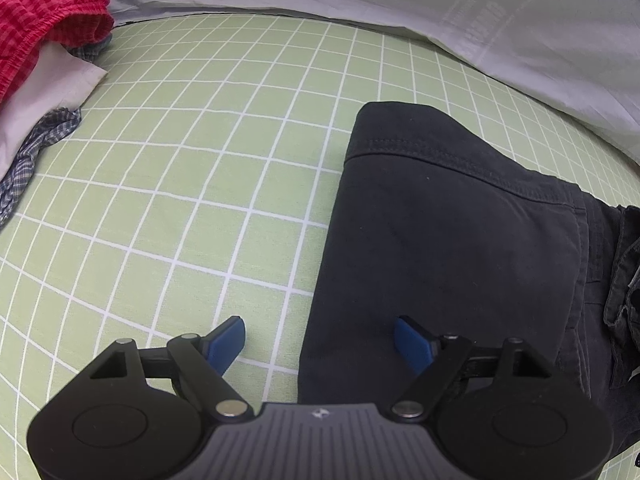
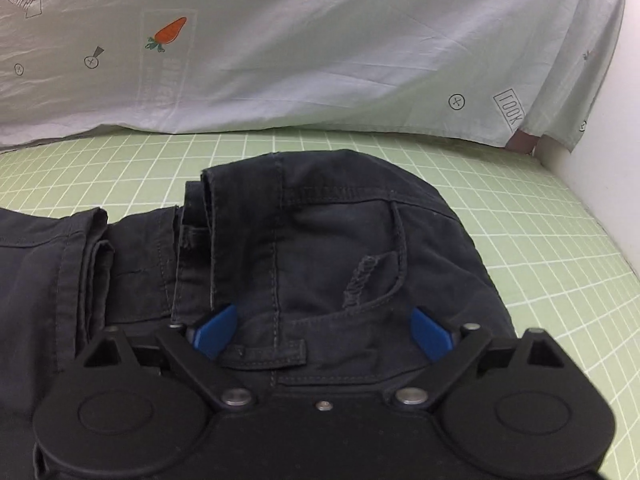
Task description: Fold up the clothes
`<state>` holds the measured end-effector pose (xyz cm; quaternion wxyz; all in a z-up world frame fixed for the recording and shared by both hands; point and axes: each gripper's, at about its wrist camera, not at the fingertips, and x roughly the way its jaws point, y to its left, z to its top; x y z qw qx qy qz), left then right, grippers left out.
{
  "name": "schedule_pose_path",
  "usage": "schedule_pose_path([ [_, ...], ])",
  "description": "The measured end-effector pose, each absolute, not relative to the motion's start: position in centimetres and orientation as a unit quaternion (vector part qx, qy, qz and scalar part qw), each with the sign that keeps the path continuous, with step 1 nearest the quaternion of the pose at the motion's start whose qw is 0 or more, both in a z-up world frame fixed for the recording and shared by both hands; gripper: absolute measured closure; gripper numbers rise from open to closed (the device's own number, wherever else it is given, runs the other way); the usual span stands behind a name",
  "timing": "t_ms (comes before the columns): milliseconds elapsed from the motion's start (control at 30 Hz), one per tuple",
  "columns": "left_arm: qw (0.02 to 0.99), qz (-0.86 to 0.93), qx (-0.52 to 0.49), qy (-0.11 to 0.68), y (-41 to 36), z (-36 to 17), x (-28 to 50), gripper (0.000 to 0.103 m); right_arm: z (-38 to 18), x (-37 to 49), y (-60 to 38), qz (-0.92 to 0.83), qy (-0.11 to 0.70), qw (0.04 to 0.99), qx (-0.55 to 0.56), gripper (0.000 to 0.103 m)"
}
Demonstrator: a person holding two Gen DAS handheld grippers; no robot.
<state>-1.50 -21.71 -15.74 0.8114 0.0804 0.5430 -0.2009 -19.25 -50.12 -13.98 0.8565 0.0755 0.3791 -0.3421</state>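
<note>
A pair of dark trousers (image 1: 452, 240) lies folded on a pale green sheet with a white grid (image 1: 192, 184), filling the right half of the left wrist view from about 1 o'clock down to 5 o'clock, with a stitched hem edge running across its upper part. The left gripper (image 1: 320, 340) sits at 6 o'clock with its jaws wide apart and nothing between them; one blue pad (image 1: 224, 344) is over the bare sheet and the other is over the left edge of the trousers, though whether it touches the cloth cannot be told. At 10 o'clock in that view lies a heap of other clothes: a red checked garment (image 1: 44, 28) on top, a white piece (image 1: 48, 88) under it, and a blue plaid piece (image 1: 36, 152) at its lower edge. A white cloth printed with a carrot (image 1: 400, 8) spans the top from 12 to 3 o'clock. In the right wrist view the trousers (image 2: 320, 248) fill the centre, waistband end near the camera, with a belt loop and pocket seam showing. The right gripper (image 2: 324, 332) at 6 o'clock also has its jaws spread apart, the pads resting over the waistband area without pinching any fabric. A white wall (image 2: 600, 140) stands at 3 o'clock.
</note>
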Motion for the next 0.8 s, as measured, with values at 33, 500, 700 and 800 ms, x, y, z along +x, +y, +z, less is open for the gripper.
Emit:
schedule_pose_path([
  [33, 0.810, -0.201, 0.078, 0.545, -21.8, -15.9, -1.5, 0.019, -13.8, -19.3, -50.2, -0.341, 0.384, 0.855, 0.077, 0.008],
  [500, 0.810, -0.224, 0.086, 0.535, -22.5, -16.2, -2.8, 0.017, -11.0, -22.3, -45.4, -0.310, 0.444, 0.839, 0.048, 0.006],
  [700, 0.816, -0.246, 0.096, 0.514, -23.0, -15.8, -4.2, 0.040, -10.0, -26.4, -45.3, -0.374, 0.427, 0.819, 0.084, 0.006],
  [800, 0.819, -0.243, 0.100, 0.510, -23.1, -15.5, -4.6, 0.059, -10.4, -28.9, -45.5, -0.405, 0.426, 0.802, 0.109, 0.006],
])
